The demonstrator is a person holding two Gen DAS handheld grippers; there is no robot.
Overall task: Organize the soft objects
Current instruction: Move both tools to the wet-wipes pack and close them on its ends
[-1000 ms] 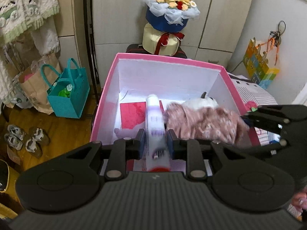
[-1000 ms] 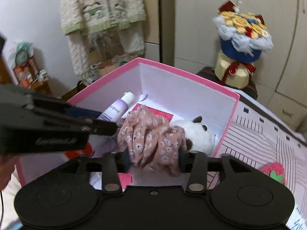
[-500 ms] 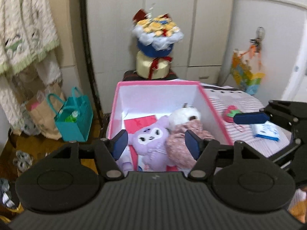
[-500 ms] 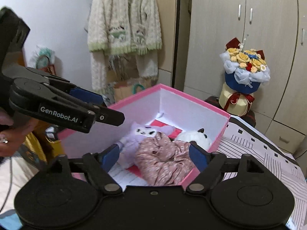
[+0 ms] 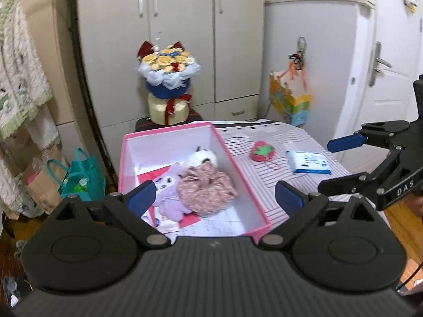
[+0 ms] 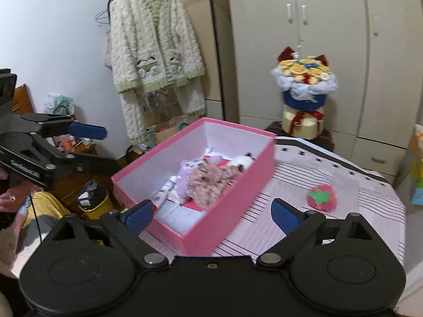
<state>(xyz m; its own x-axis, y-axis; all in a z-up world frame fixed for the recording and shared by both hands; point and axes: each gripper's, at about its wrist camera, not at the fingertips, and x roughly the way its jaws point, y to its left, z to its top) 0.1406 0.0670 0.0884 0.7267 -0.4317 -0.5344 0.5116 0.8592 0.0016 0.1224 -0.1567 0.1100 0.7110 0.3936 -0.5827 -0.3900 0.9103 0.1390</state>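
Over on the left, my left gripper [image 5: 214, 196] is opening, nothing between its jaws. Centre: pink box [image 5: 239, 166] holds the purple plush [image 5: 169, 185], floral cloth [image 5: 206, 187] and panda plush [image 5: 201, 157]. Right: strawberry pouch [image 5: 263, 152] on the striped table [image 5: 264, 182], my right gripper [image 6: 211, 211] opening, empty too.

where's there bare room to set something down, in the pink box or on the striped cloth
In the pink box, the near end is free of toys, only papers lying there; the middle is crowded with the purple plush and floral cloth. The striped cloth is bare between the box and strawberry pouch.
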